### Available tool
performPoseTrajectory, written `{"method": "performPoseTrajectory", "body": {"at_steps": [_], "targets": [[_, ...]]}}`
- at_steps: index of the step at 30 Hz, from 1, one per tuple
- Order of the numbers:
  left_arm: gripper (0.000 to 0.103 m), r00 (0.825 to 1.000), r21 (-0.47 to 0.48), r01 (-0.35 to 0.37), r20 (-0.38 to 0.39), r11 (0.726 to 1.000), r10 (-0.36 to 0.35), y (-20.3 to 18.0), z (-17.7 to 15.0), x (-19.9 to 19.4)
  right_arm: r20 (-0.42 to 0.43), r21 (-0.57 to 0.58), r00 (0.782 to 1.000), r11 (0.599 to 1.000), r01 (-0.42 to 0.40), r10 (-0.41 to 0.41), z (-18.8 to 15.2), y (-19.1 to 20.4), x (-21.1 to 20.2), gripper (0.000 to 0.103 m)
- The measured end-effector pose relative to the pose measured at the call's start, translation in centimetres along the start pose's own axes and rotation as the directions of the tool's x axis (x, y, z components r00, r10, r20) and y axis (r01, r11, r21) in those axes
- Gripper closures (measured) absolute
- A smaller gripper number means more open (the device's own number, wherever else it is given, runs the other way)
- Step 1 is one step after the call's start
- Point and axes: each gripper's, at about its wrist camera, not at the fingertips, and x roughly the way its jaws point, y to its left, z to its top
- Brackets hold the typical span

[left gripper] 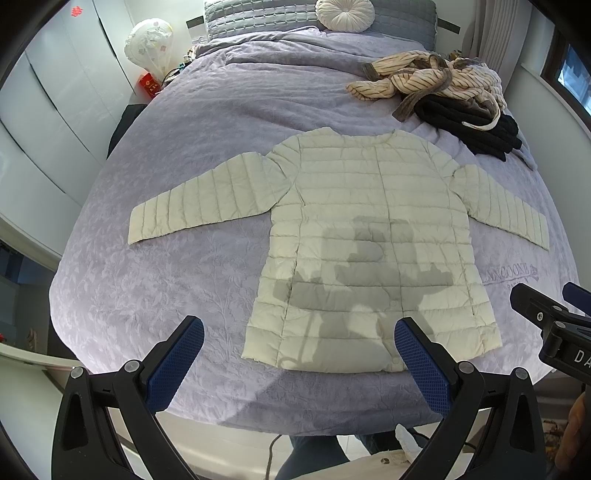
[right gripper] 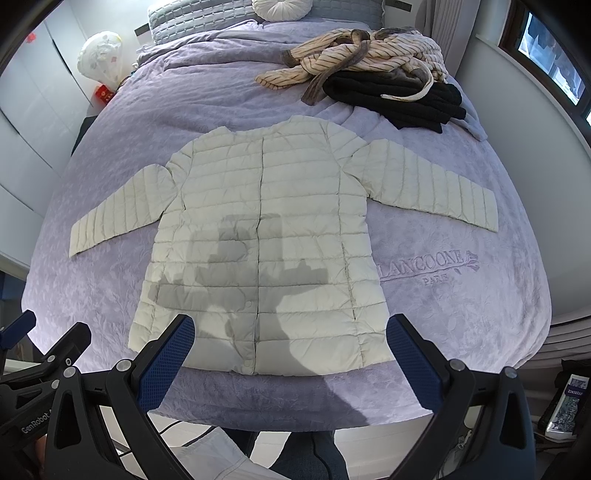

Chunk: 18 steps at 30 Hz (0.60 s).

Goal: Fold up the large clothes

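Jacket (left gripper: 369, 236) flat on bed (left gripper: 184, 280), collar pointing away, sleeves spread sideways

Cream quilted jacket (left gripper: 373, 236) lies flat, sleeves spread, on bedspread (left gripper: 147, 295).

Jacket (left gripper: 369, 236) flat on bed (left gripper: 184, 155), centre, sleeves spread left and right, hem toward near edge. Clothes pile (left gripper: 443, 92) behind jacket, right. Pillows (left gripper: 258, 18) at far end. Both tools above near edge, side by side.
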Motion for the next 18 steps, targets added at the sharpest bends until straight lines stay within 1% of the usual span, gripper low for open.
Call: {"method": "performPoseTrajectory", "body": {"at_steps": [18], "targets": [[0.0,1.0,0.0,0.001,-0.003,1.0,-0.001,-0.02,0.12,-0.02,-0.002,0.0,1.0,1.0,0.001,-0.001,0.03,0.07,0.05,0.0]]}}
